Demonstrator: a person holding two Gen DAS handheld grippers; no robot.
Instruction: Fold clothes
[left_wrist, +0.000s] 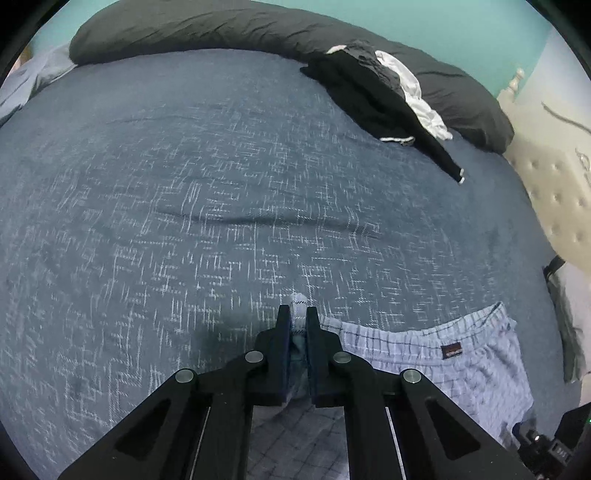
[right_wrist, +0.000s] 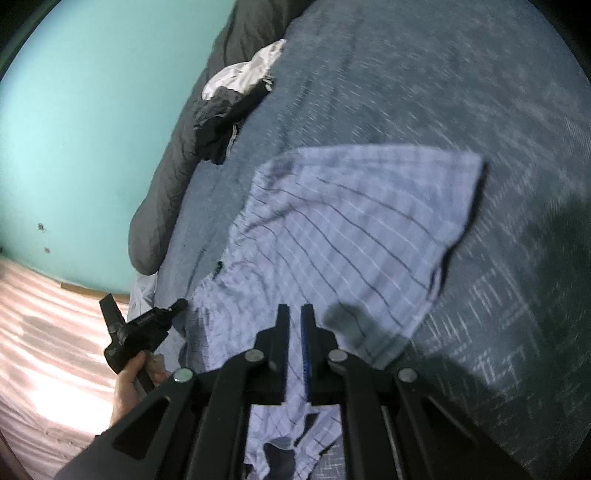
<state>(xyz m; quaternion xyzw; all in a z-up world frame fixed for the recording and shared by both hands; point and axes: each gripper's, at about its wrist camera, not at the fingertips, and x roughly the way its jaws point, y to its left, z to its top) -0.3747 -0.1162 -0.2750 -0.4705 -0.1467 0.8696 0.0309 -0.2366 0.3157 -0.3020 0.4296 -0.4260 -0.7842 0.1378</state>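
Pale blue checked shorts (left_wrist: 443, 354) lie on the bed, their waistband with a dark label towards the right. My left gripper (left_wrist: 298, 314) is shut on a bunched corner of them, and a tuft pokes out past the fingertips. In the right wrist view the shorts (right_wrist: 351, 229) spread flat ahead. My right gripper (right_wrist: 294, 314) stands over their near edge, jaws only a narrow slit apart, with checked cloth showing in the gap and no pinch visible. A hand (right_wrist: 129, 384) holds the left gripper (right_wrist: 179, 305) at the shorts' left edge.
A blue-grey patterned bedspread (left_wrist: 184, 184) covers the bed. A heap of black, grey and white clothes (left_wrist: 376, 92) lies by the long dark pillow (left_wrist: 184, 26). A cream tufted headboard (left_wrist: 554, 184) and teal wall (right_wrist: 74, 129) border the bed. Pink floor (right_wrist: 48, 332) lies beside it.
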